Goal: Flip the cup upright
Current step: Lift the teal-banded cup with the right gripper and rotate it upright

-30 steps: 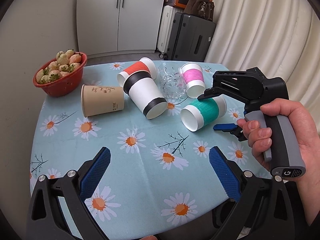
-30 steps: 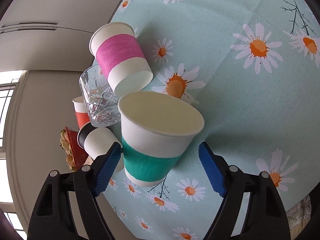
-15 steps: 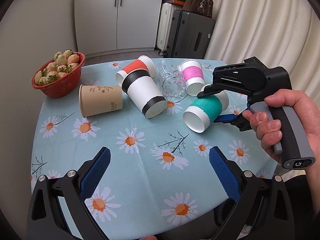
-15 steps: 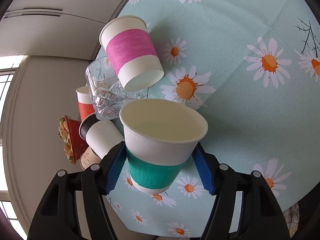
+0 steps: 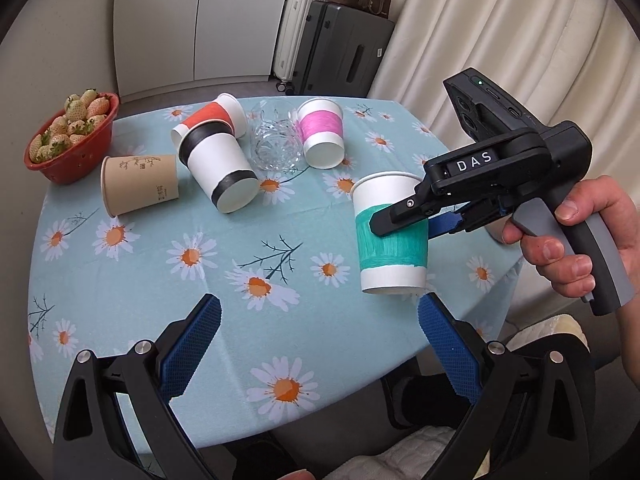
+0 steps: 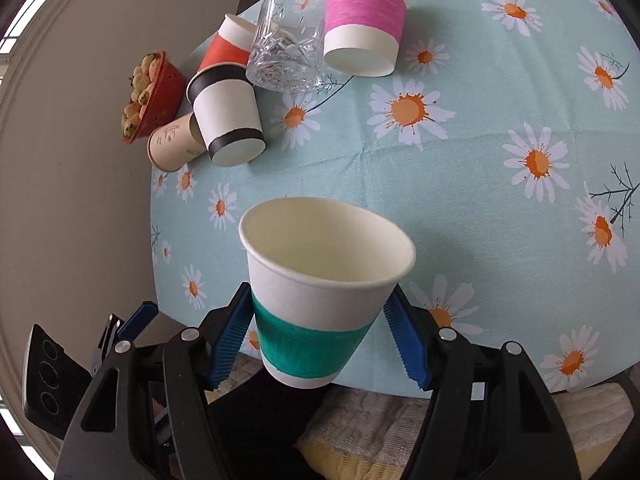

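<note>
My right gripper [image 6: 320,344] is shut on a white paper cup with a green band [image 6: 316,304]. It holds the cup upright, mouth up, above the near right part of the table. In the left wrist view the same cup [image 5: 390,240] hangs in the right gripper [image 5: 400,222], its base just off the daisy tablecloth [image 5: 168,280]. My left gripper [image 5: 316,340] is open and empty, low over the table's front edge.
Lying on their sides at the back are a pink-banded cup [image 5: 322,134], a glass tumbler [image 5: 276,146], a black-banded cup [image 5: 218,168], a red-banded cup [image 5: 212,116] and a brown cup [image 5: 138,190]. A red bowl of strawberries [image 5: 70,136] stands far left.
The right gripper closed on the green-banded cup, lifted it off the table and turned it from lying on its side to upright, bringing it nearer. The left gripper stayed open.
</note>
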`<state>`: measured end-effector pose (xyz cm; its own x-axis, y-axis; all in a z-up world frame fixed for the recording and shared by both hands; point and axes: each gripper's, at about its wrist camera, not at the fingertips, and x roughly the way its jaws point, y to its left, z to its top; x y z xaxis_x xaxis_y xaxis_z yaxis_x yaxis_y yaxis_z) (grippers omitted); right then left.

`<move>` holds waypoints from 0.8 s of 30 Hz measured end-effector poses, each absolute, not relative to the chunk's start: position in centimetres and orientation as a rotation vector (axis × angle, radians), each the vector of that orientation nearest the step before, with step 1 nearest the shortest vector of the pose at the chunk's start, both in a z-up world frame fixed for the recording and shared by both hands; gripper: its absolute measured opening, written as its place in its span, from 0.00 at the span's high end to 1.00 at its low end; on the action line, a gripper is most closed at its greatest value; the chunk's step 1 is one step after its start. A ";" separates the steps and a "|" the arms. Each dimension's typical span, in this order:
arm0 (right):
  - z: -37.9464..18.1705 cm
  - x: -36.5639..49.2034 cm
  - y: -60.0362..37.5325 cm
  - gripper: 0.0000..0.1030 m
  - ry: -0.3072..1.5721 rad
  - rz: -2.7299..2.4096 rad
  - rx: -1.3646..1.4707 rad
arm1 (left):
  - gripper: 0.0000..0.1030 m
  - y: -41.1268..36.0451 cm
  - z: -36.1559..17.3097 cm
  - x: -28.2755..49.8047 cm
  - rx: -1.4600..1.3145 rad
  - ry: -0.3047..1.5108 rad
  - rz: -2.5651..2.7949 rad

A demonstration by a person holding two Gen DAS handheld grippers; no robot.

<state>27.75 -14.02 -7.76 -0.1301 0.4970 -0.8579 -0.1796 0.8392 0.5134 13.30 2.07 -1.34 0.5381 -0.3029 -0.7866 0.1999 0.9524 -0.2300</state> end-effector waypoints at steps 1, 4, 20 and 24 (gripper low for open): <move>-7.8 27.4 -14.2 0.36 1.612 0.597 0.221 | 0.06 1.7 -1.5 13.1 -0.120 0.965 -0.304; -8.7 27.2 -13.7 0.35 1.650 0.639 0.138 | 0.06 0.9 -2.0 12.4 -0.123 0.985 -0.312; -11.3 26.5 -10.7 0.27 1.704 0.743 -0.111 | 0.06 -1.2 -3.9 11.5 -0.165 1.067 -0.292; -10.8 26.6 -11.7 0.26 1.697 0.740 -0.065 | 0.06 -1.6 -4.0 11.5 -0.160 1.073 -0.289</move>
<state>26.55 -11.70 -10.76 -0.2762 0.3426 -0.8979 -0.4247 0.7946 0.4338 11.45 -1.62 -3.97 0.4450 -0.3088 -0.8406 0.1546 0.9511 -0.2675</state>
